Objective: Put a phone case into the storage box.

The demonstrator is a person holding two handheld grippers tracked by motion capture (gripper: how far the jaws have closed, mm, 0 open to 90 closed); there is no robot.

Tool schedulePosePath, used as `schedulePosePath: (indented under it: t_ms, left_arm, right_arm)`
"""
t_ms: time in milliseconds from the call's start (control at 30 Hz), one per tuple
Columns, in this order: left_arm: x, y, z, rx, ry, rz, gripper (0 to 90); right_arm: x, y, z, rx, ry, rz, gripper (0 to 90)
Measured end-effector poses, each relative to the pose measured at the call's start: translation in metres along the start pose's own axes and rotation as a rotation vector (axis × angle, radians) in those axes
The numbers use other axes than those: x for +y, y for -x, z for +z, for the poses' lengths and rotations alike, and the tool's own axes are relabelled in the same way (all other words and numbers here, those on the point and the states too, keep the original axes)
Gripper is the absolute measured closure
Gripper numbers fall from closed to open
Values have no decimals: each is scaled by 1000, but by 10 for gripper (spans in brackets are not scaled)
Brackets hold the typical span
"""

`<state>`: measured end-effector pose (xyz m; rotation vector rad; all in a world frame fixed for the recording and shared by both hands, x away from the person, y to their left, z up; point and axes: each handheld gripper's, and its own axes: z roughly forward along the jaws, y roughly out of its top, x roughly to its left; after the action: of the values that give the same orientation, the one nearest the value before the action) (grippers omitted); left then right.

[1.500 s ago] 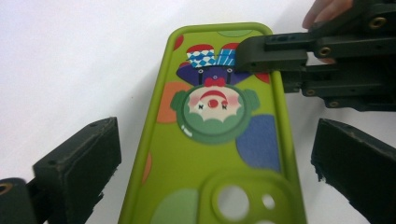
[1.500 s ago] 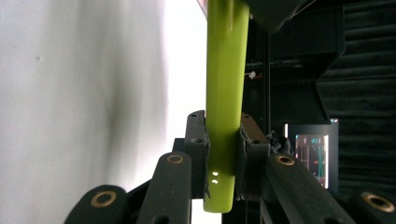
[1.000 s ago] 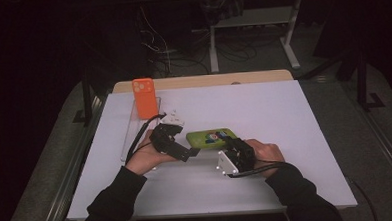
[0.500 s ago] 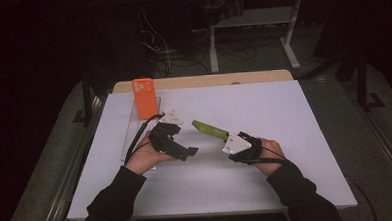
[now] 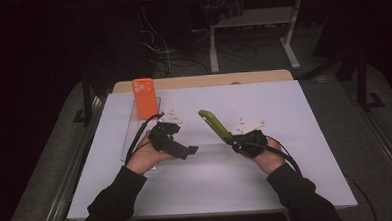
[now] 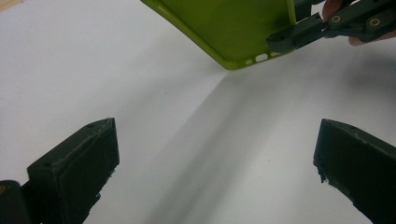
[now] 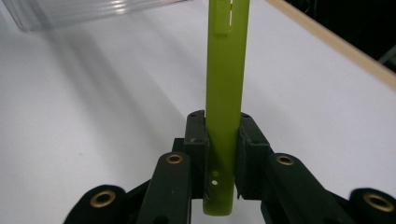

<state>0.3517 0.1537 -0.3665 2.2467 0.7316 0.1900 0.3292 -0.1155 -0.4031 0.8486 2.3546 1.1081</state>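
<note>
Since a second ago the green phone case (image 5: 215, 125) has come up off the bench (image 5: 306, 150), pinched at its near end by our right fingers (image 7: 223, 154), long axis tilting far-left. Left fingers (image 6: 210, 172) gape empty, just left. Orange case (image 5: 145, 97) stands in the clear tray (image 5: 127, 138).

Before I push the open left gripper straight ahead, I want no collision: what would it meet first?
Probably the lime-green phone case gripped on edge by the right gripper; it hangs ahead, slightly above the left gripper. Depth is unclear, so it may pass beneath.
</note>
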Motion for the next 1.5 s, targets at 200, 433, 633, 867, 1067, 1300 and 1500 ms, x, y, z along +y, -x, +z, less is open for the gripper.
schedulePosePath:
  t_ms: [200, 433, 633, 867, 1067, 1300, 1500]
  left_arm:
    - [1, 1, 4, 11, 56, -48, 0]
    - [5, -4, 5, -1, 131, -99, 0]
    - [11, -9, 7, -15, 193, -134, 0]
    - [16, -8, 12, -48, 211, -135, 0]
    - [16, -9, 18, -60, 221, -118, 0]
    - [17, -2, 27, -78, 229, -110, 0]
    - [18, -2, 31, -94, 239, -103, 0]
  right_arm:
    - [-1, 4, 1, 65, 8, 110, 757]
    - [1, 3, 0, 105, 31, 150, 757]
    - [3, -1, 0, 126, 44, 165, 757]
    - [5, -5, 1, 151, 63, 168, 757]
    - [7, -8, 2, 169, 74, 158, 757]
    - [8, -14, 3, 184, 71, 162, 757]
    - [9, -17, 3, 195, 81, 157, 757]
